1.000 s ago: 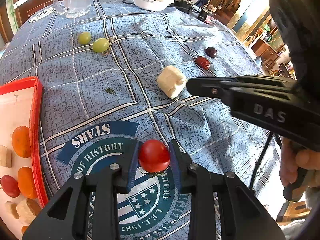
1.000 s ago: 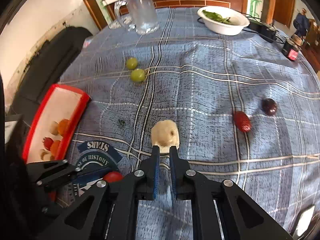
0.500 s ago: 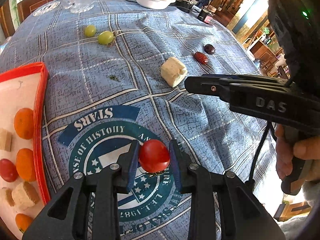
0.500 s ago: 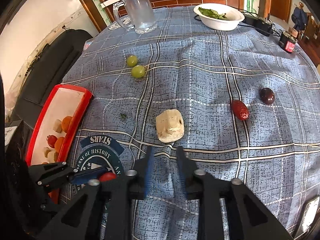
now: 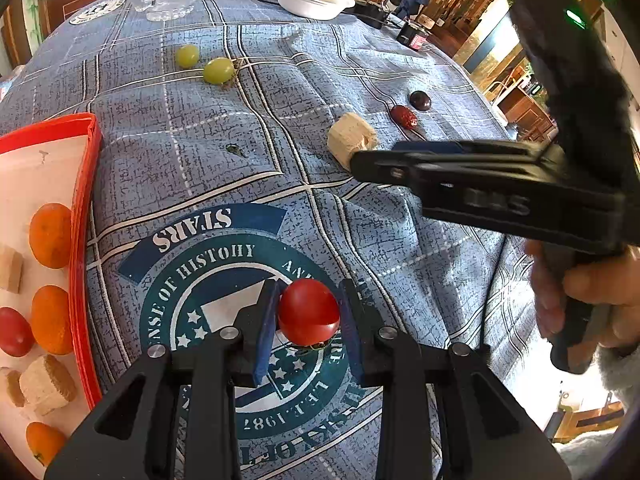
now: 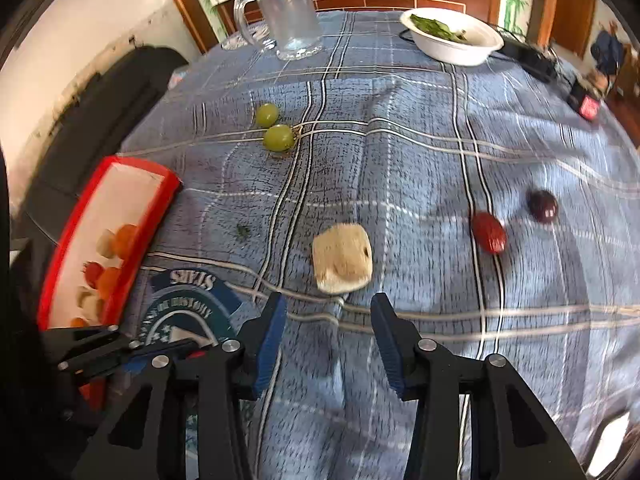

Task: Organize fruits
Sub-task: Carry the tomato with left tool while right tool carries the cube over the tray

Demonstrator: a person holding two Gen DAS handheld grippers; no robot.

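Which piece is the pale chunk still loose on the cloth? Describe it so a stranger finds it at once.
Start at the red tray on the blue checked tablecloth, then look toward the cloth's middle. The pale chunk lies there alone, just ahead of the open right tongs. It is blocky and beige, unlike the round green grapes beyond it and the dark red fruits to its right.

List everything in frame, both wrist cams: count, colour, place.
cherry tomato: 1, red, in left claw
pale chunk: 1, beige, mid-cloth, ahead of right claw
grapes: 2, green, far left of cloth
red date: 1, right
dark fruit: 1, maroon, beside date
tray: 1, red rim, left; holds orange, red, beige pieces
mug: 1, clear, far edge
bowl: 1, white, greens inside
tablecloth: 1, blue plaid
left claw: shut on tomato
right claw: empty, jaws just opening
hand: 1, on right handle
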